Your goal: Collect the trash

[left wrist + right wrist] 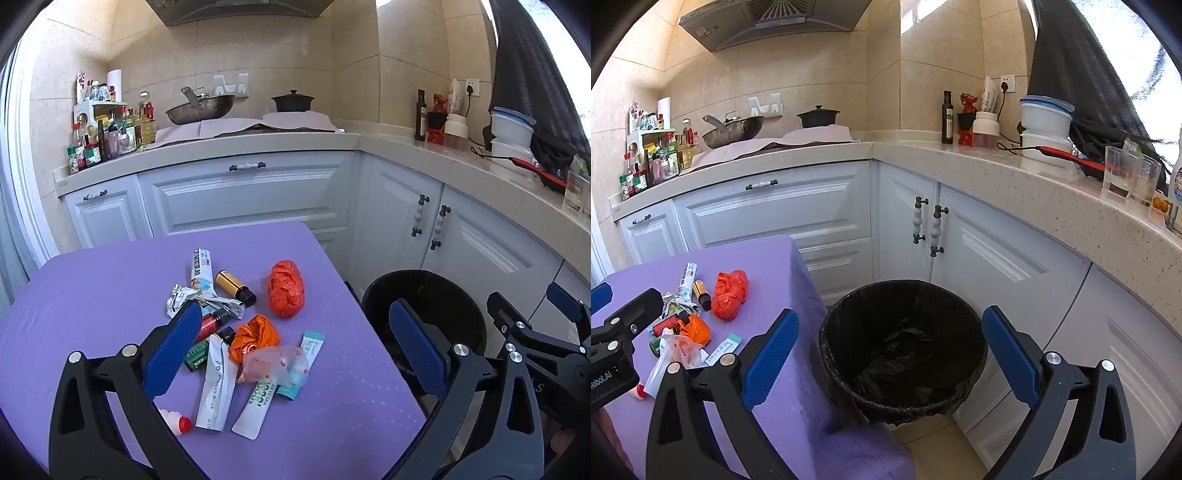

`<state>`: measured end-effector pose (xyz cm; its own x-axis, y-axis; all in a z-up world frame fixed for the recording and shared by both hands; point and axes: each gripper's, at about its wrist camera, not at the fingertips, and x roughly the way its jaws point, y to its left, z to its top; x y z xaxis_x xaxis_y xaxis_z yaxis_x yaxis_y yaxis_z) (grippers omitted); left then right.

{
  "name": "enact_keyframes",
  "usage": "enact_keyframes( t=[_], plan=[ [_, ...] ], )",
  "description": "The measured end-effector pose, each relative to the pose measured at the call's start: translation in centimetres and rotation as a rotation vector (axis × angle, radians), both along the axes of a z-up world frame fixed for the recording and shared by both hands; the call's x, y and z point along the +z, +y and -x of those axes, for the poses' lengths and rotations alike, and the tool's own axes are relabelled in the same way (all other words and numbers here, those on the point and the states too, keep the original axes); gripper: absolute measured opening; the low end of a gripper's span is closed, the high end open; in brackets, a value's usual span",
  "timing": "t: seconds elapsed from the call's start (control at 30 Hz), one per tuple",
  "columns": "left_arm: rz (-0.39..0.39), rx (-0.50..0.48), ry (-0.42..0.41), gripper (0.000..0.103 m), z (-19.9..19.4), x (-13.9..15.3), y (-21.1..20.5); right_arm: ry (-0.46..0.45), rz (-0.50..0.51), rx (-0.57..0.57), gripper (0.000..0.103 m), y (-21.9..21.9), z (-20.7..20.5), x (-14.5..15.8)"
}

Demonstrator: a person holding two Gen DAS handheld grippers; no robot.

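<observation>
While both grippers gape, white tube (216, 384) lies lengthwise, cap nearest

Open right tongs (890, 354) above bin (905, 295)

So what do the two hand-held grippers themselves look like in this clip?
Both look the same. The left hand-held gripper and the right hand-held gripper each have black angular frames with triangular cut-outs, round silver pivot bolts, and two flat fingers faced with blue textured pads. In the right wrist view, the left unit's black body carries white lettering ending in "Robot.AI". No cables or sleeves show.
</observation>
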<state>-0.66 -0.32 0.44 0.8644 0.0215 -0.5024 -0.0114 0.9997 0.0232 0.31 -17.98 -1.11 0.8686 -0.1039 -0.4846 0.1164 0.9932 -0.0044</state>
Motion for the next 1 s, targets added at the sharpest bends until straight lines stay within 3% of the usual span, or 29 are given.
enact_keyframes(
  t=[1.0],
  plan=[
    [0.008, -0.001, 0.007, 0.099, -0.14, -0.65, 0.29, 0.003, 0.000, -0.005, 0.097, -0.46, -0.13, -0.21]
  ],
)
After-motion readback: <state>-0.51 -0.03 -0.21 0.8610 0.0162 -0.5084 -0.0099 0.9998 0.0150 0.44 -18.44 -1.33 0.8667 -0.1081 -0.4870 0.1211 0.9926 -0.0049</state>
